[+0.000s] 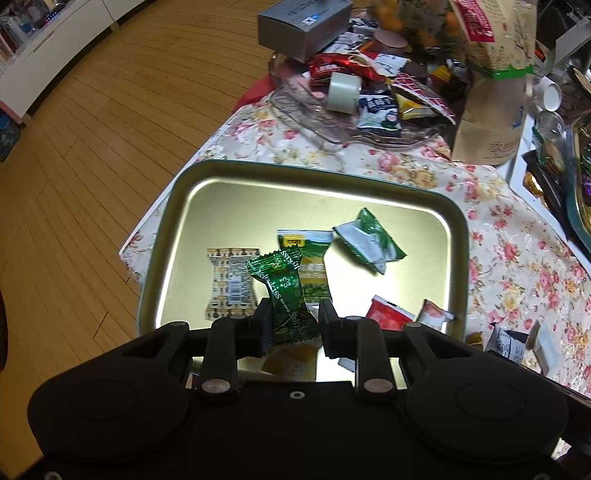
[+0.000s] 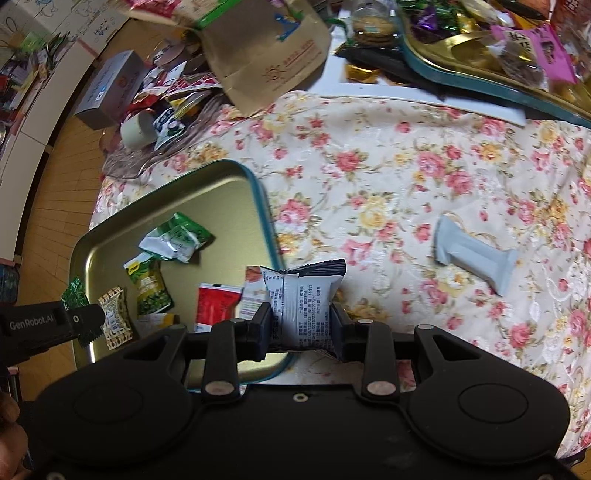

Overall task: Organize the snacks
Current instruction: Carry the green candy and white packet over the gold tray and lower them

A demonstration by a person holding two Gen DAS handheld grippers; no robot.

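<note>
A: Nearest first. What does the left gripper [image 1: 291,321] have?

B: Its jaws are clamped on a dark green foil candy [image 1: 286,295], held above the near part of the gold tin tray [image 1: 177,192]. The wrapper sticks up between the two black fingers.

A: And the right gripper [image 2: 301,325]?

B: Clamped on a grey-white snack packet [image 2: 303,302] with small print and a black sealed edge, right over the tray's near right rim, half above the floral tablecloth [image 2: 369,155].

A: What lies in the tray?

B: From the left wrist view: a patterned beige packet [image 1: 231,282], a green-and-yellow packet [image 1: 312,273], a red packet [image 1: 388,314] with another small one just beside it, and farther in a green-and-white packet [image 1: 369,240].

A: Anything loose on the cloth?

B: A grey wrapped bar [image 2: 476,254], well apart from the tray, to its right.

A: Farther back?

B: A clear plastic dish [image 1: 317,122] heaped with wrappers and a roll of tape [image 1: 343,92], a grey box [image 1: 303,26], a brown paper bag [image 1: 491,107], and, in the right wrist view, a second tray [image 2: 476,62] full of sweets.
</note>
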